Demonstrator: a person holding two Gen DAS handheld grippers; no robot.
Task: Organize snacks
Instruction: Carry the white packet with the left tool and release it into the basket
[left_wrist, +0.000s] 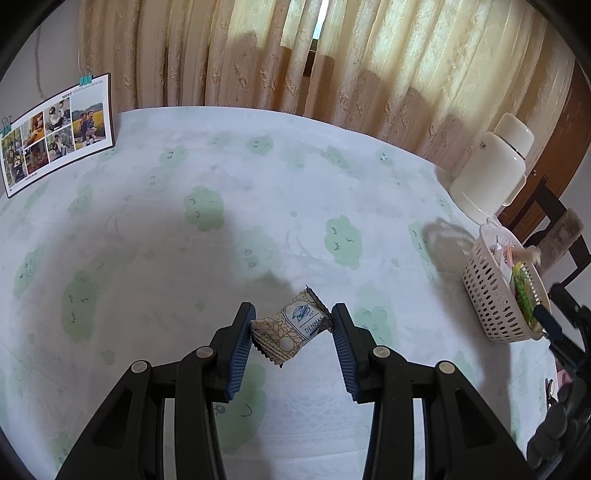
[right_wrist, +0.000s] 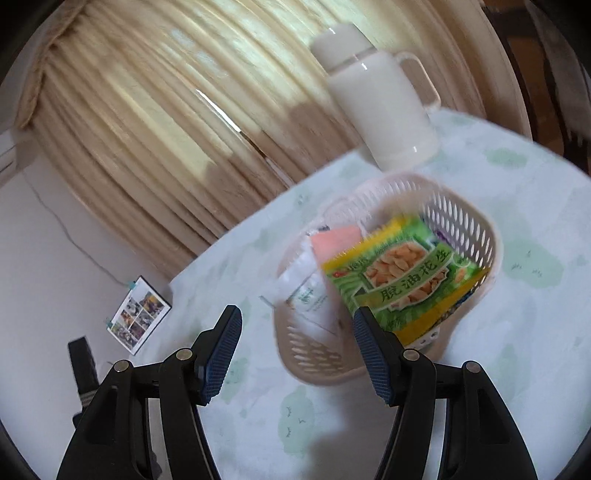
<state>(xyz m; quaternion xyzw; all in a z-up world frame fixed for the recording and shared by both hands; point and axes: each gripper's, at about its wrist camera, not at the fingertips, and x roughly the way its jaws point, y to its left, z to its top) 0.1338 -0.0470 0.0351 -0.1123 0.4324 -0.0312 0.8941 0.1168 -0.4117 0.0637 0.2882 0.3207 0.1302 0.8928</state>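
Bkgd items sitting round the table
White flask (left_wrist: 491, 166) standing by beige curtain (left_wrist: 258, 55); clipped photo sheet (left_wrist: 55, 133) leaning at far edge of cloud-print cloth (left_wrist: 221, 177).

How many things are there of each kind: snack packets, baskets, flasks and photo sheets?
Snack packets: 4 visible (DENMAS packet in the left gripper; green peanut packet, pink packet and white packet in the basket)
Baskets: 1
White flask: 1
Photo sheet: 1
Total: 7
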